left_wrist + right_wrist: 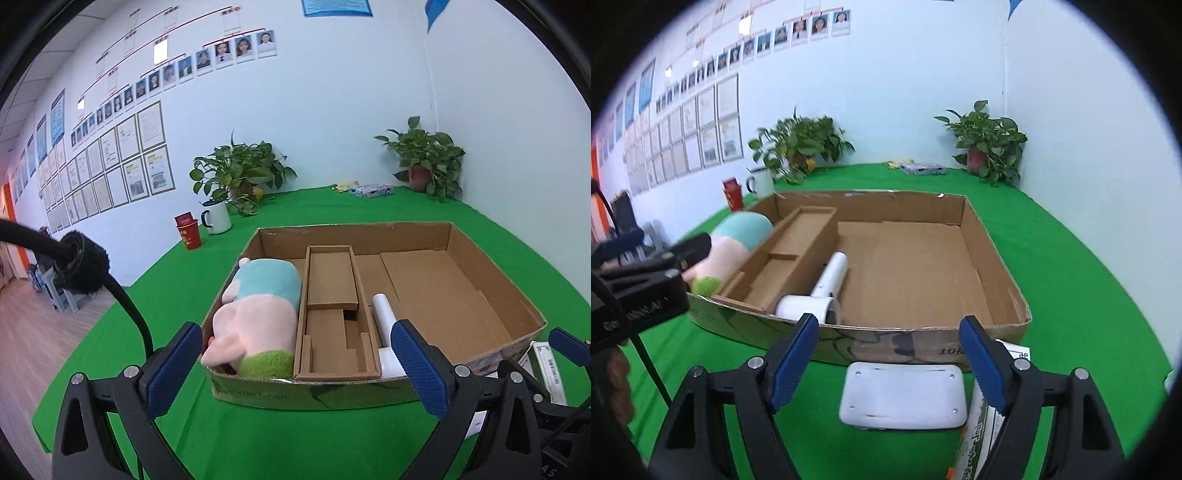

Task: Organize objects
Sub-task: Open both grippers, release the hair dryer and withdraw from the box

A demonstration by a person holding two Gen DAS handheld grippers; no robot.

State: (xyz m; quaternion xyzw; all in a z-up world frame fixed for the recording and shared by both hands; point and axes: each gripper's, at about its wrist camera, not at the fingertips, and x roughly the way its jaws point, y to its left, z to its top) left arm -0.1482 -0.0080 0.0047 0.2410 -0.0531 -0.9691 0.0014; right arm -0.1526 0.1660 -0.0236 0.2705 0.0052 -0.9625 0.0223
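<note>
Cardboard tray [993,258] on green cloth holds plush toy [258,314] at its left wall, white hair dryer [827,291] beside its divider insert [332,314]; left gripper [295,369] and right gripper [892,362] hang near its front wall, jaws spread and empty, white flat device [903,397] still outside.

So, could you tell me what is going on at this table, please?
A person is packing things into a cardboard box with two handheld grippers. A plush toy and a white hair dryer already lie inside. Both the left gripper and right gripper are open and empty; a white device waits outside the box.
</note>
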